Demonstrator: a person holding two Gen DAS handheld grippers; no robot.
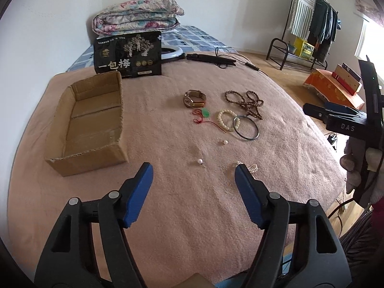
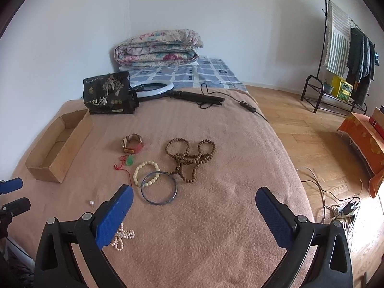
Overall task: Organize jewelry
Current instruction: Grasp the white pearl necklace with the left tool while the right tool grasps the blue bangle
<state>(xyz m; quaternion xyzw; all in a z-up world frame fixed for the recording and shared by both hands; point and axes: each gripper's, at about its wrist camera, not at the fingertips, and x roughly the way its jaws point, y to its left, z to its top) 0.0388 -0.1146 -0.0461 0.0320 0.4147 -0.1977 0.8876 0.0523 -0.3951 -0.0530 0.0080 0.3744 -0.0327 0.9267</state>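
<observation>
Jewelry lies on a pink blanket: a watch, a green pendant on red cord, a white bead bracelet, a dark bangle, brown prayer beads, two loose pearls and a pearl strand. An open cardboard box stands at the left. My left gripper is open and empty, near the pearls. My right gripper is open and empty, just short of the bangle; the pearl strand lies by its left finger.
A black snack bag, a ring light and a black folded stand with cable lie at the blanket's far end. A folded quilt sits behind. A wooden floor with a clothes rack lies to the right.
</observation>
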